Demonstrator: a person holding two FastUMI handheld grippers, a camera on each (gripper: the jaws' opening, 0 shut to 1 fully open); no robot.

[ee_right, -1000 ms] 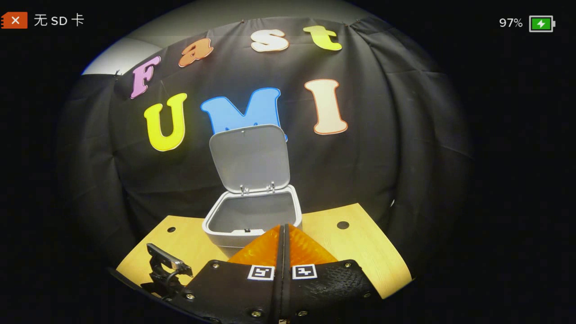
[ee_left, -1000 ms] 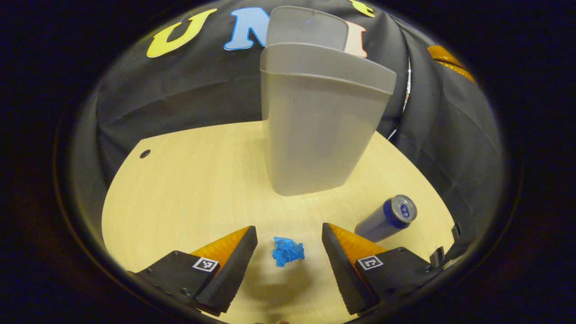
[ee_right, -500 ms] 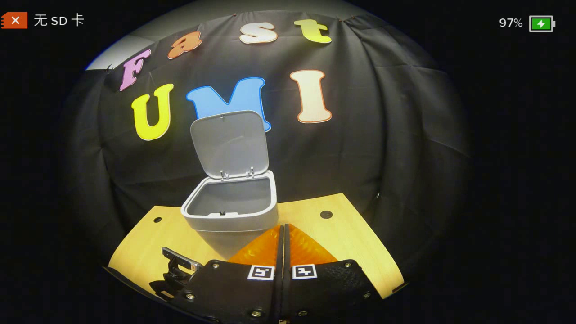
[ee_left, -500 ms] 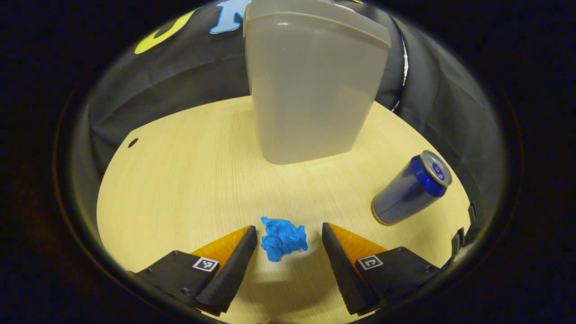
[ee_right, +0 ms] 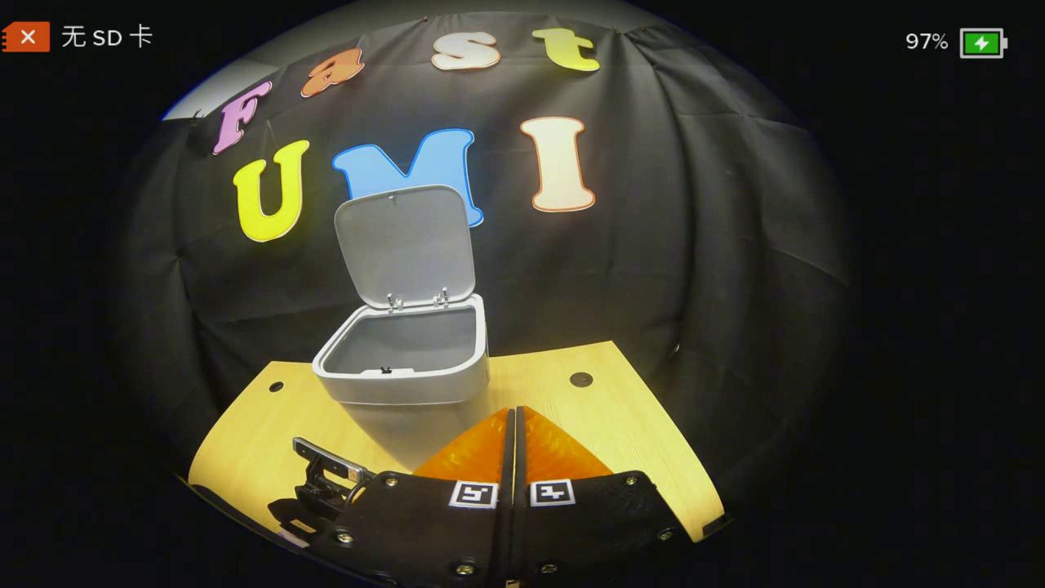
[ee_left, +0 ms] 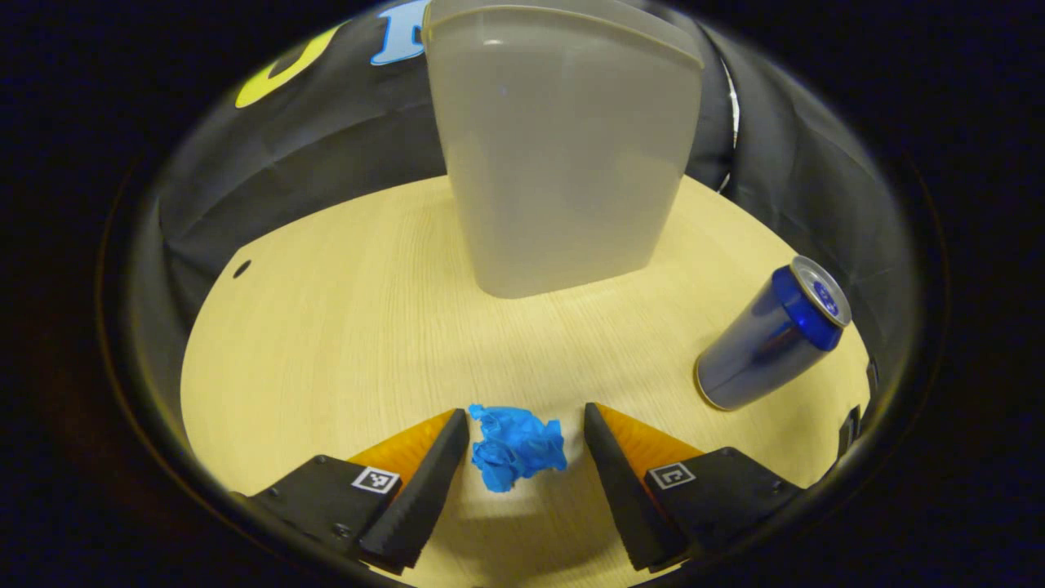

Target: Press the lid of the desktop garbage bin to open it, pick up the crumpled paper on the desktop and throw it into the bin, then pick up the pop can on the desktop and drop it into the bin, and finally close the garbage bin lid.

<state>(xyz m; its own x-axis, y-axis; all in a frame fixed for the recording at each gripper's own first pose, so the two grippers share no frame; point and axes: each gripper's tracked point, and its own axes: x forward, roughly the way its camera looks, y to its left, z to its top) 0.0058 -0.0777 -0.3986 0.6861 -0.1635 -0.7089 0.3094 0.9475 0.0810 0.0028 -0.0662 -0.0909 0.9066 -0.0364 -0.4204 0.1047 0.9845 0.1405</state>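
Observation:
In the left gripper view a blue crumpled paper (ee_left: 517, 447) lies on the wooden desktop (ee_left: 343, 327), right between the tips of my open left gripper (ee_left: 525, 429); neither finger presses on it. Behind it stands the grey bin (ee_left: 563, 155), and a blue pop can (ee_left: 771, 335) lies on its side to the right. In the right gripper view the bin (ee_right: 404, 371) stands with its lid (ee_right: 406, 245) raised upright. My right gripper (ee_right: 513, 418) hovers above the desk, fingers closed together and holding nothing. Part of the left gripper's body (ee_right: 322, 486) shows low at the left there.
The black booth cloth hangs close behind the desk. Small round holes (ee_right: 581, 379) mark the desktop near its back corners. Open wood lies left of the bin (ee_left: 326, 294).
My left gripper has come down and forward, so the paper now sits between its fingertips. The right gripper has drifted back and to the right; the bin shows farther left.

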